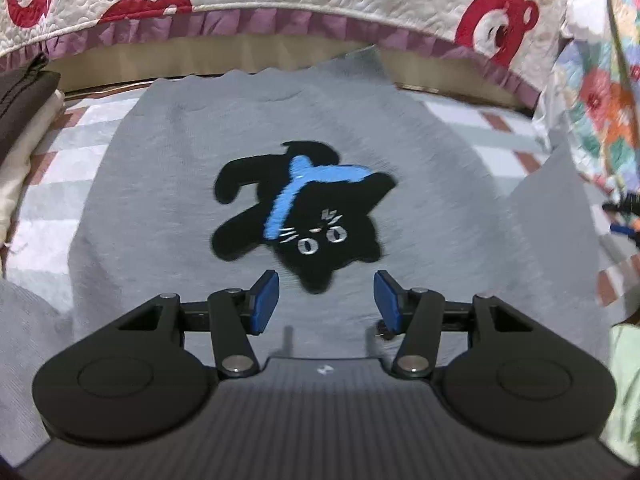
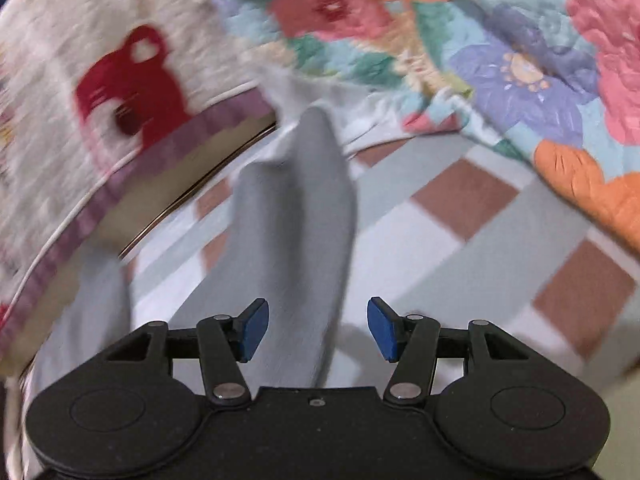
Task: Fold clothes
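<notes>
Both pairs of blue fingers (image 1: 266, 300) stand spread wide with nothing between them, so neither our left gripper (image 1: 326, 300) nor our right gripper (image 2: 318, 328) holds any cloth.

Below the left gripper we have the grey sweatshirt (image 1: 168, 168), lying front-up and spread flat on the checked bed sheet (image 1: 52, 200). Its black cat patch (image 1: 304, 216) with the blue scarf reads upside down to us, head toward the gripper. So we judge the neck end is nearest us and the wavy hem (image 1: 240, 76) points away, toward the quilted bed cover (image 1: 360, 0) with red bears. The body's long axis runs straight away from us.

Over on the right, we hover above the grey sleeve (image 2: 296, 208). It stretches away from the fingers as a long strip, its far end lifted in a peak. Its long axis runs forward, leaning slightly left.

Which step is this? The body shows no fold across it, and the sleeve lies out to the side, so we read this as the sleeve stage, though one blurred moment doesn't settle it. Folding the sleeve in would call for the right fingers to drop, pinch it and carry it over the cat.

Further out, a floral quilt (image 2: 520, 60) bunches up at the right, and dark and cream cloth (image 1: 24, 120) is stacked at the left edge.
</notes>
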{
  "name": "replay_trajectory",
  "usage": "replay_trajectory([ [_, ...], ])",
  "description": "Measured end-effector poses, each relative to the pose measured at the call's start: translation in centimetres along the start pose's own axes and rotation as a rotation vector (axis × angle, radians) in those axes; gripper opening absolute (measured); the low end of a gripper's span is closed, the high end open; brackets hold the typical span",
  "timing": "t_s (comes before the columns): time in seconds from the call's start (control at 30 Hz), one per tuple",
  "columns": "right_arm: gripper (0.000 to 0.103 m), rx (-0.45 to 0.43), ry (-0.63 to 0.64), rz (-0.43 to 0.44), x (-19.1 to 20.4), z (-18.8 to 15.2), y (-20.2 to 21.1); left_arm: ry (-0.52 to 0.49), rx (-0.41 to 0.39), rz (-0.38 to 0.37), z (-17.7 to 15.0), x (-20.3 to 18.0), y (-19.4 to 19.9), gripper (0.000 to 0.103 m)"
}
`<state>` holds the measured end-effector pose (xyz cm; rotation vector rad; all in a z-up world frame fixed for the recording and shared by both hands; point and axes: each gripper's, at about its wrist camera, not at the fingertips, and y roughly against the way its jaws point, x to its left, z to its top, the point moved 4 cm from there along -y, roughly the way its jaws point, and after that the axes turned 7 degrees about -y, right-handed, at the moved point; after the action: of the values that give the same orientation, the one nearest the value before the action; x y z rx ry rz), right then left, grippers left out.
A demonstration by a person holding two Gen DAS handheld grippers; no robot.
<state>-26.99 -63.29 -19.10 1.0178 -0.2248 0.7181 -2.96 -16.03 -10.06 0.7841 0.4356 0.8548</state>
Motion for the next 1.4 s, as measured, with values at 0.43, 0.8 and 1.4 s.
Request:
replay_trajectory([
  [0.43, 0.013, -0.180, 0.261, -0.118, 4.6, 1.2, -5.7, 0.003, 0.047, 0.065, -2.5, 4.1, -1.5, 0.051],
  [0.8, 0.010, -0.503, 0.247, -0.296, -0.2, 5.5, 6.1, 0.074, 0.073, 0.042, -3.4, 4.3, -1.1, 0.051],
  [1.4, 0.065, -0.237, -0.247, -0.037, -8.9, 6.8, 3.4, 0.067, 0.106, 0.037, -3.8, 2.1, -2.3, 0.057],
])
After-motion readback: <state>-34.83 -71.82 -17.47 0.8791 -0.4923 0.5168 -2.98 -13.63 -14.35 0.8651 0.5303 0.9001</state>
